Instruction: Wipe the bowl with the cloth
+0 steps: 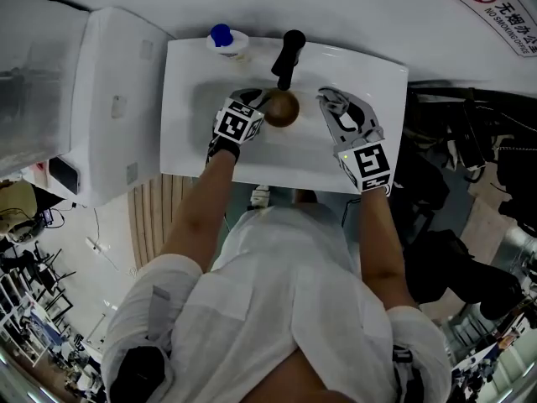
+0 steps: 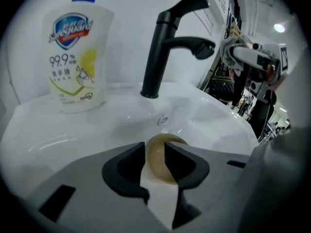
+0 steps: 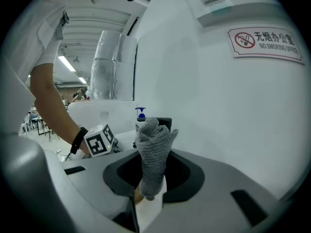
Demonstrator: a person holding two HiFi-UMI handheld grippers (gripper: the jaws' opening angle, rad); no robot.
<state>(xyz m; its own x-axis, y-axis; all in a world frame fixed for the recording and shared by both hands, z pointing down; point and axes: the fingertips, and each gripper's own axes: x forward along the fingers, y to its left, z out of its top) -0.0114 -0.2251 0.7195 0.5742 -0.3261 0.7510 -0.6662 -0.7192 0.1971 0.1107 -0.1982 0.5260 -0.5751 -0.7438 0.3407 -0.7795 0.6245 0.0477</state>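
A brown bowl [image 1: 283,108] lies in the white sink [image 1: 191,116], below the black faucet [image 1: 288,55]. My left gripper [image 1: 262,102] reaches in from the left with its tips at the bowl's near side. In the left gripper view the bowl [image 2: 158,160] shows in the gap of the left gripper [image 2: 155,152], whose jaws stand apart without pressing it. My right gripper [image 1: 332,101] hovers over the sink's right part, shut on a grey knitted cloth [image 1: 336,106]. In the right gripper view the cloth [image 3: 154,147] sticks out from the right gripper [image 3: 151,174].
A soap bottle [image 1: 226,40] with a blue cap stands at the sink's back left, beside the faucet [image 2: 163,47]. A white appliance [image 1: 109,99] stands to the sink's left. A no-smoking sign [image 3: 265,42] hangs on the wall behind. Dark clutter lies right of the sink.
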